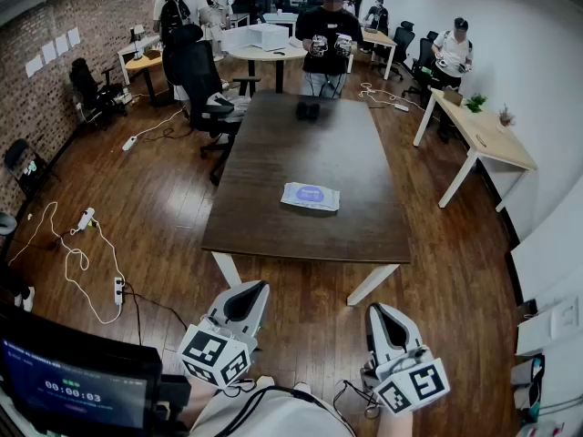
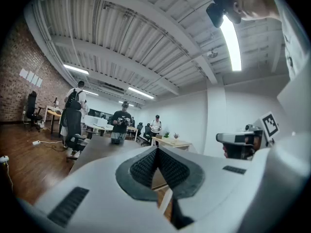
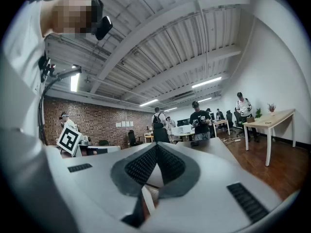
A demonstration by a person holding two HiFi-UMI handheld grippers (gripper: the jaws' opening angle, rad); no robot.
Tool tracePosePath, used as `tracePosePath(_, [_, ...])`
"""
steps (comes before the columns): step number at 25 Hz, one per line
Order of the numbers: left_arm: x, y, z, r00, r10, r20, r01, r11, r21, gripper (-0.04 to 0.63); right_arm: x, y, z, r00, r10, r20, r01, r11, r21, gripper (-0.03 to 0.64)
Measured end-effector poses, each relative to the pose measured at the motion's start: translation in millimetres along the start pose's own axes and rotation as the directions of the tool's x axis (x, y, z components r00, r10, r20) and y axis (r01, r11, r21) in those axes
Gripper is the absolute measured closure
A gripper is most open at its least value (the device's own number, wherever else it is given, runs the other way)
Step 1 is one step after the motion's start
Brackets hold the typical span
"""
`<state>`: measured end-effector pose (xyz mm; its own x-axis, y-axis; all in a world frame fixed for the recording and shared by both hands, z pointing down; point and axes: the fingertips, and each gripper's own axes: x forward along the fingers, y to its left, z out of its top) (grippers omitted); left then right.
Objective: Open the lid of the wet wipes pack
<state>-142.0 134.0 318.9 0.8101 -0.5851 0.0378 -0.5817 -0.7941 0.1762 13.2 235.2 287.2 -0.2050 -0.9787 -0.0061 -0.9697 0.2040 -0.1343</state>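
Observation:
The wet wipes pack (image 1: 310, 196), white with a blue label, lies flat on the dark wooden table (image 1: 273, 226), near its front middle. Its lid looks closed. My left gripper (image 1: 248, 291) and right gripper (image 1: 381, 312) hang side by side close to my body, short of the table's near edge and well clear of the pack. Both point level toward the table. The left gripper (image 2: 156, 149) has its ribbed pads meeting at the tip with nothing between them, and so does the right gripper (image 3: 156, 146). Neither gripper view shows the pack.
A small black object (image 1: 308, 111) sits at the table's far end, where a person (image 1: 328, 35) stands holding grippers. An office chair (image 1: 205, 80) is at the far left corner. Cables and power strips (image 1: 86, 244) lie on the floor left. A monitor (image 1: 73, 385) is bottom left.

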Motion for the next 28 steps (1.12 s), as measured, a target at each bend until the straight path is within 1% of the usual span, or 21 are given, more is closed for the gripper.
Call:
tracePosePath(4, [-5, 0, -8, 1.000, -0.003, -0.009, 0.003, 1.000, -0.014, 0.595, -4, 3, -3, 1.000, -0.005, -0.008, 0.005, 1.000, 0.003, 0.610])
tracePosePath(7, [-11, 12, -14, 1.000, -0.006, -0.017, 0.006, 1.000, -0.021, 0.595, 0, 11, -8, 1.000, -0.015, -0.015, 0.015, 1.000, -0.003, 0.610])
tracePosePath(10, [-13, 22, -23, 0.999, -0.014, -0.043, 0.013, 1.000, -0.025, 0.595, 4, 15, -14, 0.999, -0.035, -0.028, 0.035, 0.999, -0.002, 0.611])
tracePosePath(13, [-12, 27, -29, 0.997, -0.009, -0.077, 0.006, 0.999, -0.039, 0.594, 6, 9, -23, 0.997, -0.051, -0.054, 0.052, 0.999, 0.017, 0.609])
tracePosePath(17, [9, 68, -40, 0.996, 0.002, -0.094, -0.007, 0.999, -0.049, 0.595, 51, -2, -32, 0.997, -0.046, -0.067, 0.048, 0.999, 0.021, 0.609])
tracePosePath(21, [44, 93, -41, 0.995, 0.029, -0.099, -0.033, 0.999, -0.036, 0.594, 100, -32, -42, 0.997, -0.004, -0.081, 0.005, 1.000, 0.005, 0.609])
tracePosePath(22, [55, 99, -43, 0.994, 0.037, -0.104, -0.040, 0.999, -0.032, 0.594, 116, -41, -49, 0.995, 0.009, -0.096, -0.010, 1.000, -0.010, 0.609])
tracePosePath(24, [82, 110, -45, 0.991, 0.051, -0.123, -0.055, 0.998, -0.030, 0.595, 151, -63, -61, 0.990, 0.037, -0.135, -0.047, 0.996, -0.075, 0.609])
tracePosePath(26, [114, 114, -43, 0.987, 0.059, -0.148, -0.065, 0.997, -0.035, 0.594, 184, -85, -68, 0.981, 0.070, -0.180, -0.100, 0.982, -0.163, 0.610])
tracePosePath(28, [152, 118, -42, 0.987, 0.059, -0.151, -0.064, 0.997, -0.033, 0.595, 215, -108, -66, 0.971, 0.112, -0.210, -0.158, 0.963, -0.220, 0.609])
